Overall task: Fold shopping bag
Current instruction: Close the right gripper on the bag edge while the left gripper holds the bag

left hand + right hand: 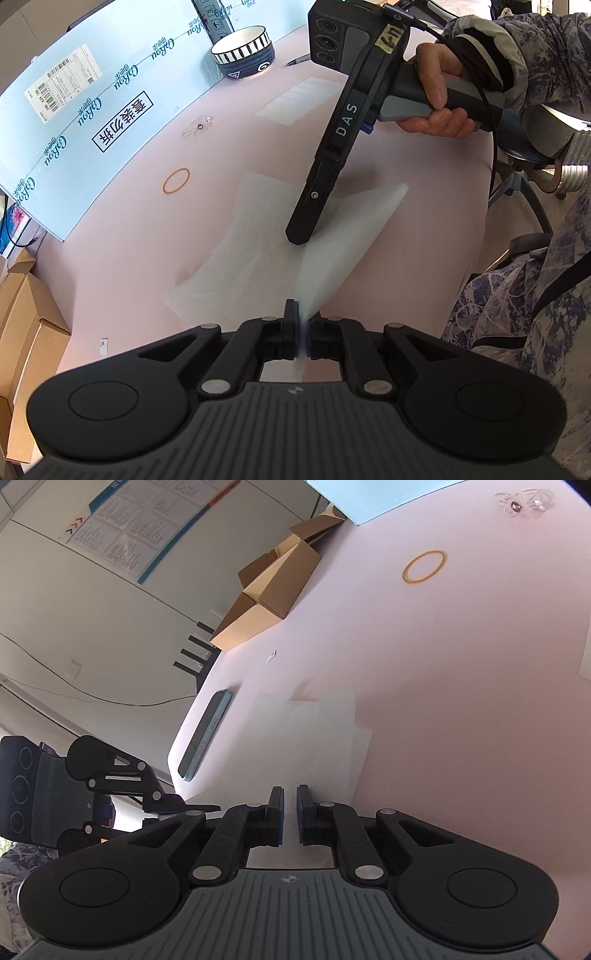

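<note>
Right now my left gripper (pixel 297 325) has its jaws clamped on the near corner of the shopping bag (pixel 258 243). From them the thin white bag lies ahead on the pink bench (pixel 147 229), its long axis running away and leftward, one flap lifted to the right. My right gripper (pixel 290 812) has its jaws nearly together over the bag, gripping nothing.

My pink table (pixel 155 236) carries a white shopping bag (pixel 236 266). Beyond it lies a rubber band (pixel 176 181), farther off a striped bowl (pixel 243 51); a phone (pixel 205 734) just beside it.
</note>
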Demonstrator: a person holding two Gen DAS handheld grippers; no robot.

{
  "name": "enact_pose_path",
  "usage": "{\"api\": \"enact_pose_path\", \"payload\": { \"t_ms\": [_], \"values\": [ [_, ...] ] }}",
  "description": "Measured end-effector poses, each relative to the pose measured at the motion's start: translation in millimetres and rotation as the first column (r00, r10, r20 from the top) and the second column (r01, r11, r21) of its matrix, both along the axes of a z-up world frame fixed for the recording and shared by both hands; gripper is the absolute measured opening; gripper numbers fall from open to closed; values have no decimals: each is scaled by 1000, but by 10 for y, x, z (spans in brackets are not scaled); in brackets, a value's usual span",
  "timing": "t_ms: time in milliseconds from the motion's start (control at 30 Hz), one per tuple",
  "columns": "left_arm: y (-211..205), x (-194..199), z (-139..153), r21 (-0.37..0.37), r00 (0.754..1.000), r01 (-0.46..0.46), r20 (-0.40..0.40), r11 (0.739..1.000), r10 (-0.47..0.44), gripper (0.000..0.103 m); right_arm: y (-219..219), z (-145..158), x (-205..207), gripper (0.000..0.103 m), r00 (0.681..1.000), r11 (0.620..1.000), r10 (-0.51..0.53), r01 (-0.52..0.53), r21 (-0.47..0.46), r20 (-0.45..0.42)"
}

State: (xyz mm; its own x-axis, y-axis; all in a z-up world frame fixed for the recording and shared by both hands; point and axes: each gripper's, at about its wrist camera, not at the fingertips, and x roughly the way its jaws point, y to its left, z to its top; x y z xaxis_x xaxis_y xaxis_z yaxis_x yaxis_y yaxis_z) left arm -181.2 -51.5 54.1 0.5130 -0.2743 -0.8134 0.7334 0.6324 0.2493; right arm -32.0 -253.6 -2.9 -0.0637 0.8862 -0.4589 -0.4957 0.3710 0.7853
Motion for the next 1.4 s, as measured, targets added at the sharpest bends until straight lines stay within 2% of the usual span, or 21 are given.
{"api": "enact_pose_path", "payload": {
  "t_ms": [167, 233, 500, 567, 600, 633, 667, 700, 733, 767, 833, 867, 933, 967, 1033, 1067, 1100, 1167, 1200, 1333, 1400],
  "values": [
    [38, 74, 45, -19, 999, -45, -19, 999, 45, 5, -70, 97, -57, 11, 999, 1000, 10, -11, 26, 34],
    [54, 85, 46, -25, 998, -54, -27, 998, 53, 5, -102, 107, -91, 19, 999, 1000, 7, -7, -6, 36],
    [106, 102, -21, -43, 995, -60, -76, 997, 57, 5, -432, 54, -105, 19, 996, 997, -76, 75, -27, -35],
    [110, 108, -10, -46, 995, -60, -78, 997, 57, 5, -492, 136, -138, 19, 995, 994, -101, 101, -29, 8],
    [113, 111, -1, -48, 995, -62, -79, 997, 58, 5, -525, 236, -194, 22, 992, 995, -100, 101, -12, 75],
    [121, 113, 8, -49, 995, -65, -80, 997, 61, 5, -570, 384, -283, 28, 980, 996, -93, 93, 11, 178],
    [132, 110, 17, -50, 995, -68, -83, 996, 64, 5, -586, 489, -357, 47, 961, 996, -86, 84, 18, 264],
    [145, 107, 25, -50, 994, -70, -85, 996, 66, 6, -574, 594, -479, 61, 916, 997, -62, 74, -15, 395],
    [157, 113, 31, -50, 994, -74, -86, 996, 70, 6, -558, 688, -644, 65, 838, 995, -16, 65, -72, 546],
    [171, 127, 37, -50, 993, -80, -87, 996, 75, 6, -539, 738, -794, 65, 751, 990, 41, 60, -130, 659],
    [197, 155, 49, -51, 992, -90, -89, 995, 85, 6, -479, 747, -1126, 65, 545, 965, 197, 40, -260, 815],
    [212, 169, 63, -57, 992, -95, -91, 994, 89, 6, -421, 705, -1306, 65, 433, 946, 280, 26, -322, 857],
    [229, 185, 100, -70, 992, -99, -90, 993, 92, 6, -328, 616, -1538, 62, 289, 920, 372, 9, -391, 882],
    [232, 190, 120, -74, 992, -98, -87, 992, 92, 6, -267, 565, -1640, 62, 226, 906, 411, 9, -423, 883],
    [228, 187, 163, -78, 993, -95, -74, 992, 89, 6, -140, 450, -1725, 62, 143, 882, 464, 25, -471, 874],
    [226, 182, 178, -79, 994, -92, -70, 993, 87, 6, -70, 387, -1759, 55, 103, 868, 490, 36, -495, 866],
    [226, 177, 191, -80, 994, -89, -68, 993, 84, 6, 0, 330, -1759, 44, 79, 859, 505, 46, -510, 859],
    [227, 154, 206, -81, 995, -83, -66, 993, 77, 6, 129, 250, -1664, 27, 86, 851, 518, 54, -523, 851],
    [228, 145, 206, -81, 995, -80, -68, 993, 75, 6, 168, 233, -1622, 23, 91, 853, 514, 52, -520, 853],
    [236, 136, 187, -81, 995, -72, -76, 994, 66, 7, 279, 205, -1528, 21, 98, 858, 508, 27, -513, 856],
    [242, 118, 181, -80, 995, -69, -78, 994, 62, 7, 313, 223, -1516, 5, 136, 859, 507, 1, -512, 851]
  ]
}}
